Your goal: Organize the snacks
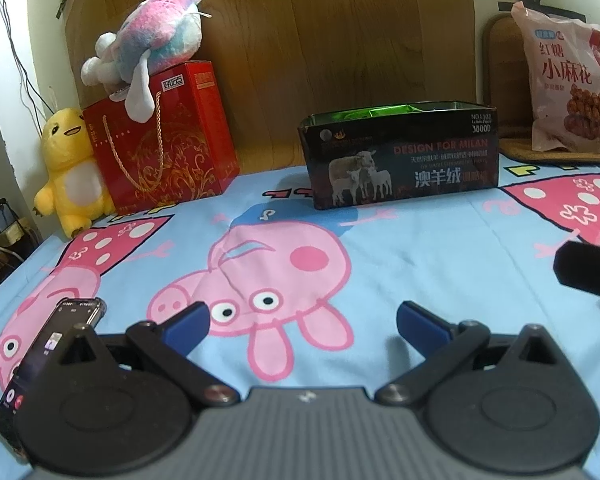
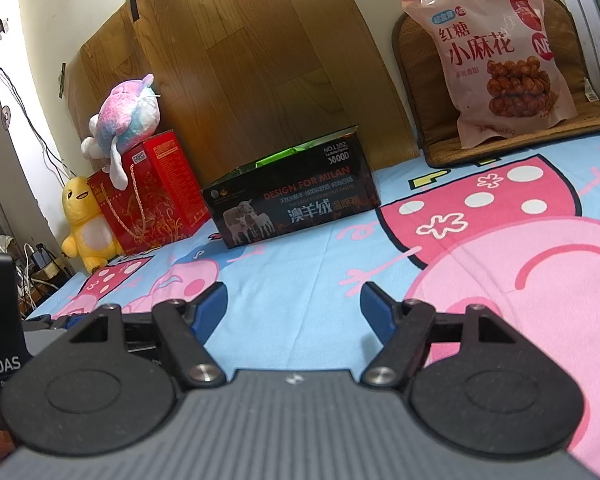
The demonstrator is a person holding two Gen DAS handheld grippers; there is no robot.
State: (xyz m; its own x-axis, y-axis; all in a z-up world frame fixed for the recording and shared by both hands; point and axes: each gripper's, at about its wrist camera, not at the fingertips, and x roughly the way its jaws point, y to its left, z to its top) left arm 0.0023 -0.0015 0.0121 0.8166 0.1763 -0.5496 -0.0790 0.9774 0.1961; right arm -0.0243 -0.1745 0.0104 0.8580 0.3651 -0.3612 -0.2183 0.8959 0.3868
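A large pink snack bag (image 2: 496, 60), printed with fried dough twists, stands upright ahead and to the right of the right tool (image 2: 292, 304). It leans back against a brown woven cushion (image 2: 416, 80) at the head of the bed, which looks like what keeps it standing. It is well apart from both tools.

Ahead and slightly left of the right tool, and ahead and to the right of the left tool (image 1: 302, 320), sits a black open-topped box (image 1: 400, 160) printed with sheep. Green packaging (image 1: 374, 111) shows just above its rim; whether these are snacks, and how full the box is, cannot be told. The box stands between the snack bag and a red gift bag (image 1: 168, 136), near the wooden headboard (image 2: 260, 60). An open top would suit it as a place to collect snacks, though that is a judgement only.

Farther left of both tools, a pastel plush toy (image 1: 156, 36) lies on top of the red gift bag, and a yellow plush duck (image 1: 70, 168) stands touching its side.

Both tools hover low over the bedsheet (image 1: 420, 248), a blue cloth with pink cartoon pigs. Each has its blue-tipped fingers spread wide apart with nothing between them. A phone (image 1: 40, 356) is at the left edge of the left tool's view; whether it is fixed to the tool cannot be told.

With the bag outside the box and the tools empty, the scene fits either a bag waiting to be moved or one already put in its place.
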